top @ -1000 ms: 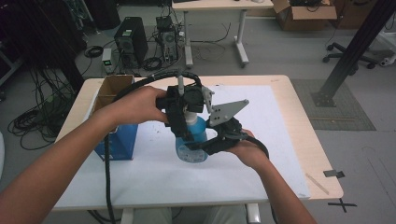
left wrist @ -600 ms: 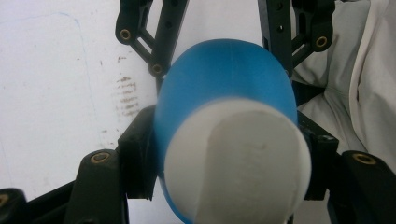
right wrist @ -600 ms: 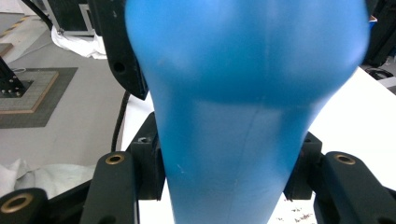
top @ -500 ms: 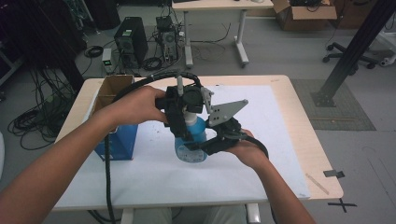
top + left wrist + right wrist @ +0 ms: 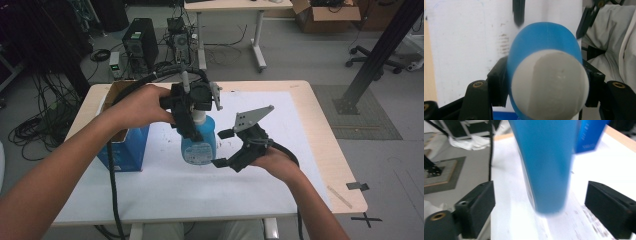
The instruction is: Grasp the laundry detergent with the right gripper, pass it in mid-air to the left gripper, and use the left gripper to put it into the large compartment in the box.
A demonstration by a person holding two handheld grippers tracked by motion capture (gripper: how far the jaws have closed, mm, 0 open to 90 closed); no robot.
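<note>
I see a wooden table [image 5: 325, 130] under a white sheet [image 5: 300, 115], on a grey floor [image 5: 390, 165]. Beyond it stand a computer tower [image 5: 141, 47], tangled cables [image 5: 30, 130] and a second table [image 5: 235, 6]. A cardboard box [image 5: 327, 12], an office chair [image 5: 372, 52] and a slanted black post [image 5: 382, 50] stand far right.

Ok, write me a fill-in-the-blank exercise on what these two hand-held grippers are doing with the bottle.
1. The left hand-held gripper grips the blue plastic bottle near its ____ cap.
2. The right hand-held gripper has just opened; its jaws stand ____ of the bottle.
3. Behind the left forearm, on the white table, stands a blue cardboard ____.

Missing words: white; clear; box
</note>
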